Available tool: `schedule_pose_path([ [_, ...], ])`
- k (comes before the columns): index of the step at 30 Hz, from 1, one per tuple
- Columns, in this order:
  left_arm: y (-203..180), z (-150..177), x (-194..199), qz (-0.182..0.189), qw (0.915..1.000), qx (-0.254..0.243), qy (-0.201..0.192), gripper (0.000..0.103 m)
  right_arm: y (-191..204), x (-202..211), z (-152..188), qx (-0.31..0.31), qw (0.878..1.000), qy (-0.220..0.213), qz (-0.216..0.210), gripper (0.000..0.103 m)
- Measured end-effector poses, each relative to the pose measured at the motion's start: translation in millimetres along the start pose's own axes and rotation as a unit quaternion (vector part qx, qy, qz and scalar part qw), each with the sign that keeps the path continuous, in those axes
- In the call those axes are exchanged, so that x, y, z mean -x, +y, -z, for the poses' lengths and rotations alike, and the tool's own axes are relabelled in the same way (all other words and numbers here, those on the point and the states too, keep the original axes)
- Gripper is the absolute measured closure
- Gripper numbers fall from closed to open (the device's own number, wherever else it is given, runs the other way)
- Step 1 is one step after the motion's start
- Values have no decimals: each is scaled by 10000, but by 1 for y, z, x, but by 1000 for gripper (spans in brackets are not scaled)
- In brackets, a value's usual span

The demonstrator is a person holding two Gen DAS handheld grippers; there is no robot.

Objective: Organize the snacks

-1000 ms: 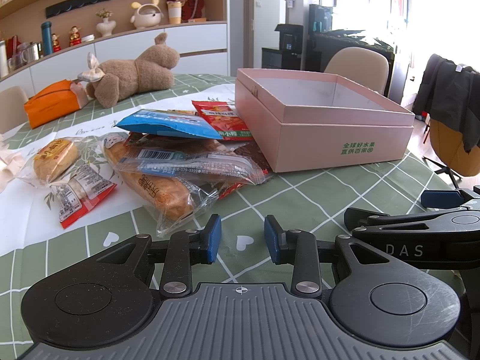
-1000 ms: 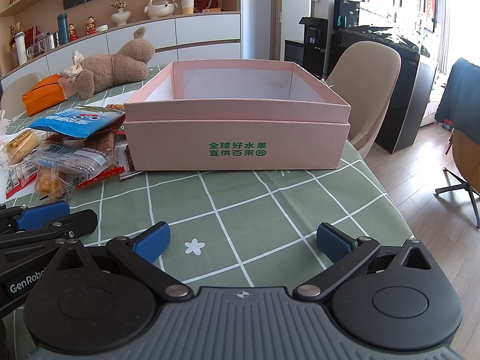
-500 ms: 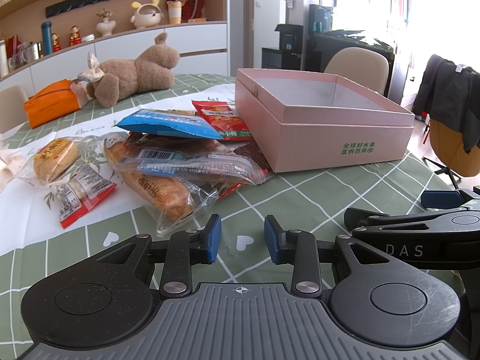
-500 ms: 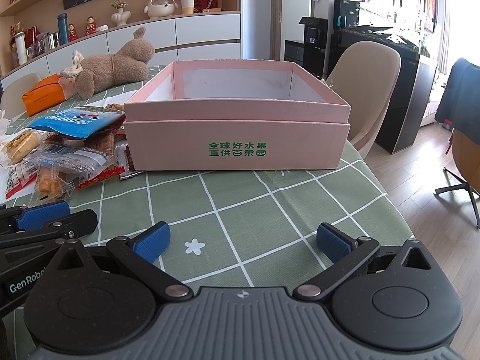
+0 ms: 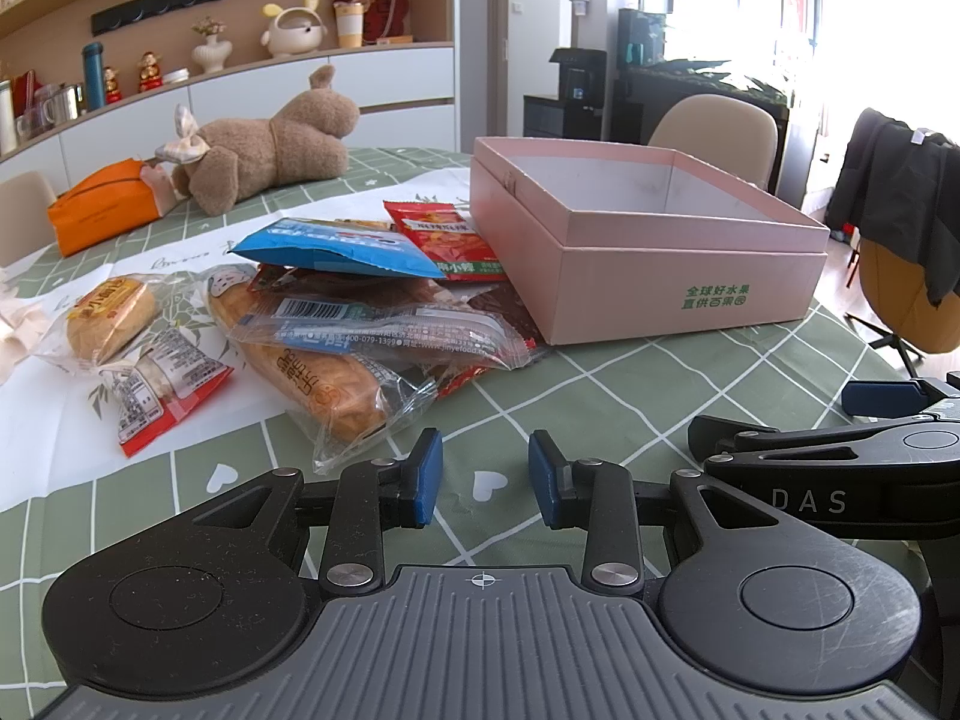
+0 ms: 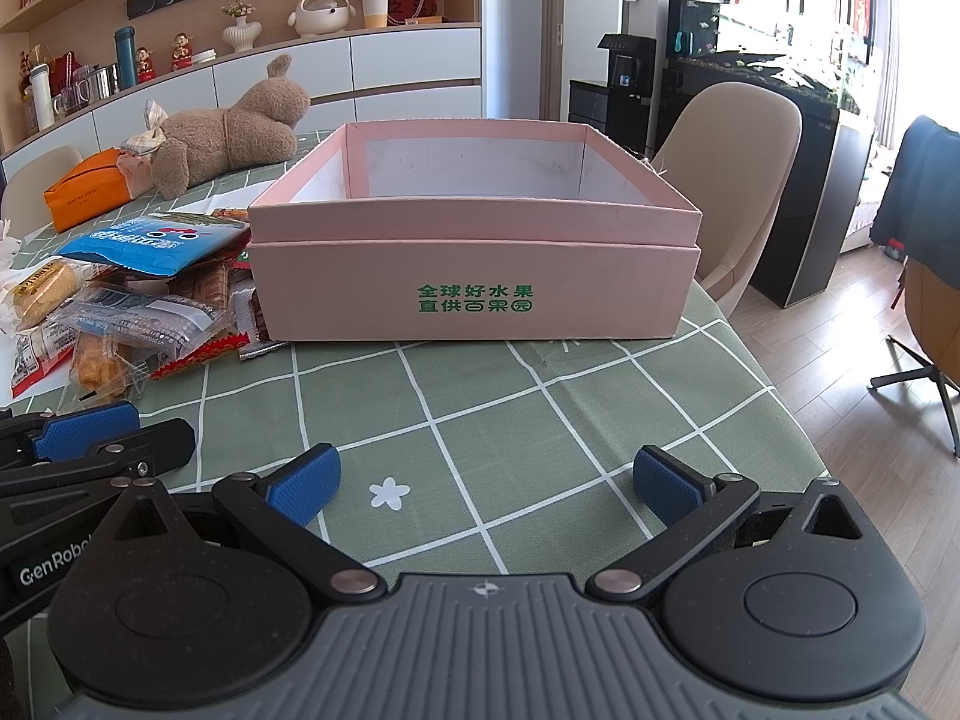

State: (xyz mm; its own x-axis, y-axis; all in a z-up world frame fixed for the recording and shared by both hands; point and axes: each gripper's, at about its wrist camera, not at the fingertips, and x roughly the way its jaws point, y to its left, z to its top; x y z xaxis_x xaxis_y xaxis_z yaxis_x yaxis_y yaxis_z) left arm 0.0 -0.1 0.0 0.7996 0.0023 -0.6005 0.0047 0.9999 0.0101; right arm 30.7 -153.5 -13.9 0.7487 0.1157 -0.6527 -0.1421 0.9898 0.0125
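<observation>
A pile of snack packets (image 5: 360,312) lies on the green checked tablecloth, left of an open pink box (image 5: 648,252). On top are a blue bag (image 5: 336,249) and a red packet (image 5: 447,234); a wrapped bread (image 5: 324,384) points toward me. My left gripper (image 5: 485,480) hovers just short of the bread, its jaws narrowly apart with nothing between them. In the right wrist view the pink box (image 6: 474,276) stands straight ahead, its inside bare. My right gripper (image 6: 483,480) is wide open over the cloth, holding nothing.
A plush bear (image 5: 270,144) and an orange pouch (image 5: 102,210) lie at the back of the table. Two more wrapped cakes (image 5: 108,318) sit on white paper at the left. A beige chair (image 6: 732,180) stands behind the box; the table edge drops off at the right.
</observation>
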Motion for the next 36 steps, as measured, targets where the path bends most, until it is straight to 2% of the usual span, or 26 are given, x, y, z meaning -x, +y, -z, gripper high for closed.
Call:
schedule_pose_path([
  [30,3,0,0,71,10000,64,-2,66,0,-1,-2,-26,10000,20,-29,0],
  [31,3,0,1,96,9999,6,39,66,0,0,-3,4,9999,143,-57,0],
  [33,6,-5,2,230,9994,-127,225,67,1,1,-16,139,9974,690,-180,0],
  [36,21,-22,1,518,9973,1,521,66,0,-1,-31,64,9896,1425,-168,0],
])
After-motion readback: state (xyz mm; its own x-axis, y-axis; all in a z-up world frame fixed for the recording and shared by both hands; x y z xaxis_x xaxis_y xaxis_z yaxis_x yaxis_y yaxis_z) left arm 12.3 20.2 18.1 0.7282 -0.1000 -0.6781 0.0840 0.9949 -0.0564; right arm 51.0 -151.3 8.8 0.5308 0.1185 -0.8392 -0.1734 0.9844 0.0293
